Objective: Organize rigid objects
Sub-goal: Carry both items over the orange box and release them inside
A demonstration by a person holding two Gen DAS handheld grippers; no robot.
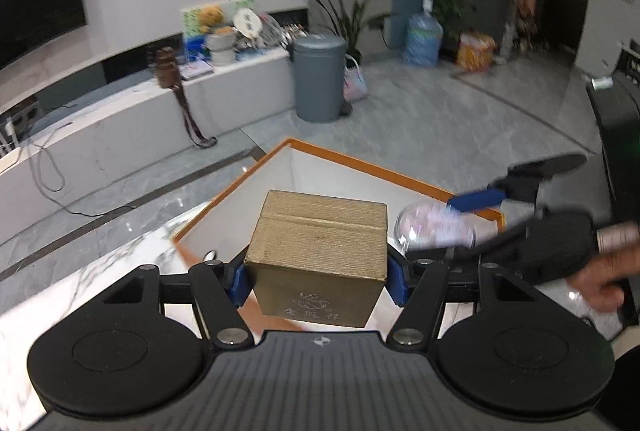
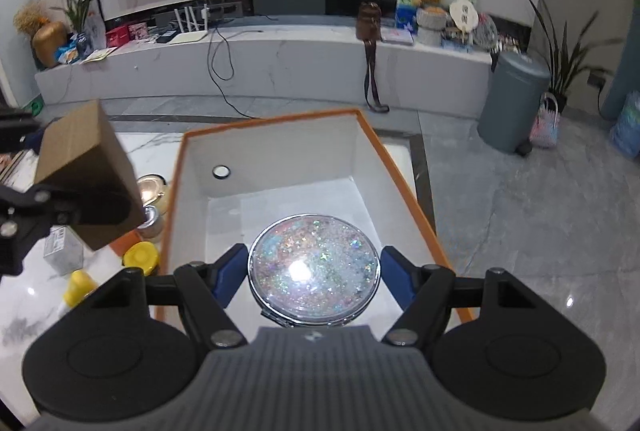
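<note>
- Orange-rimmed bin, white inside, sits at the tabletop edge and looks like the drop spot for everything rigid; only a small round thing is in it so far.
- Gold box is clamped side-to-side in the left tool, held up just short of the bin's near corner. Flat faces, so a pinch across the width seems pretty solid.
- Glitter compact is squeezed at its widest rim by the right tool, hanging over the bin's open middle, probably ready to be lowered in.
- Yellow caps and small jars wait on the tabletop beside the bin, probably next.
</note>
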